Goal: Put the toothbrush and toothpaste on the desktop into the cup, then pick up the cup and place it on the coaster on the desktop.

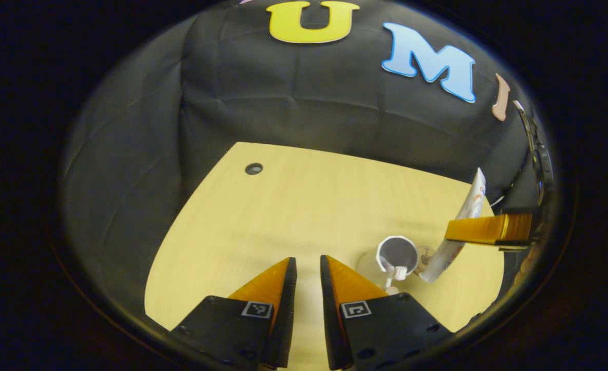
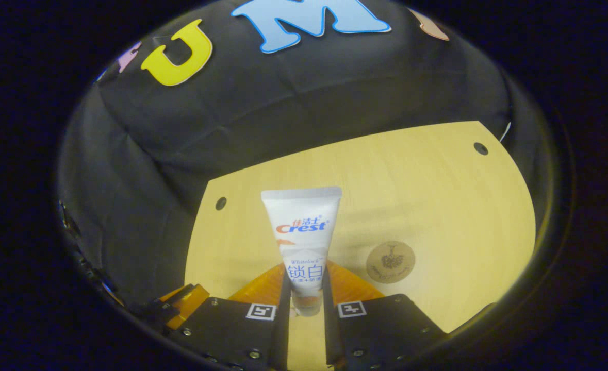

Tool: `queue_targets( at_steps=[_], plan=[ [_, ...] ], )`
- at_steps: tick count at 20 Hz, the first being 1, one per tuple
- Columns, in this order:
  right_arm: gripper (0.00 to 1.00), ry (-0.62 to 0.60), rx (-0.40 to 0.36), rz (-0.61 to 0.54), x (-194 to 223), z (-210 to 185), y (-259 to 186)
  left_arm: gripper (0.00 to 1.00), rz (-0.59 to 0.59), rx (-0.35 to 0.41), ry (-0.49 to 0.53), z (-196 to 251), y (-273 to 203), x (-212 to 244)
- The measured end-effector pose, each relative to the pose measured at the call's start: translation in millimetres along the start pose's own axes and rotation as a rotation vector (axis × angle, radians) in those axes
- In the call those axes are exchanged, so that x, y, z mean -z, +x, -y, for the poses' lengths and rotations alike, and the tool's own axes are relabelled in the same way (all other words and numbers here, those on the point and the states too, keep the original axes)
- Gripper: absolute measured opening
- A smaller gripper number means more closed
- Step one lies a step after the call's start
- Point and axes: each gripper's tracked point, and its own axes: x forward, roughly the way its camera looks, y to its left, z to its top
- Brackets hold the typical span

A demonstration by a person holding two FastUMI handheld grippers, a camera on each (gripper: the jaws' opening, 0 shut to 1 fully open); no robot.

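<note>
My right tongs pinch the toothpaste upright — ready for the cup; left tongs narrow, holding nothing.

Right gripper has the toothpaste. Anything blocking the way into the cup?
Nothing visible. The right gripper holds the white toothpaste tube tilted, its lower end beside the white cup. The white toothbrush sits at the cup's near edge; the mouth looks mostly open.

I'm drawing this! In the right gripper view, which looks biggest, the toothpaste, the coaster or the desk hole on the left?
1. Toothpaste, though it sits between the fingers, right by the camera, so nearness inflates it.
2. Coaster.
3. Desk hole.
</note>
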Motion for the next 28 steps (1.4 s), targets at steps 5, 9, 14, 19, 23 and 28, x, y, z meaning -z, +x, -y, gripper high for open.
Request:
queue_targets(
  at_steps=[5,9,14,19,23,28],
  plan=[
    [0.28,-0.04,0.017,0.08,-15,-8,25,0.39,0.018,-0.035,-0.016,-33,-16,1],
    [0.24,-0.091,0.049,0.079,-9,-2,40,0.43,0.018,-0.056,-0.025,-43,-16,-1],
    [0.29,-0.153,0.072,0.092,-1,4,49,0.58,0.014,-0.066,-0.031,-48,-20,4],
    [0.34,-0.159,0.069,0.082,12,3,49,0.76,0.02,-0.091,-0.04,-54,-19,4],
    [0.5,-0.166,0.058,0.081,13,-1,46,0.79,0.004,-0.13,-0.047,-70,-17,13],
    [0.61,-0.123,0.042,0.143,-1,-2,28,0.82,-0.001,-0.16,-0.038,-85,-19,18]
  ],
)
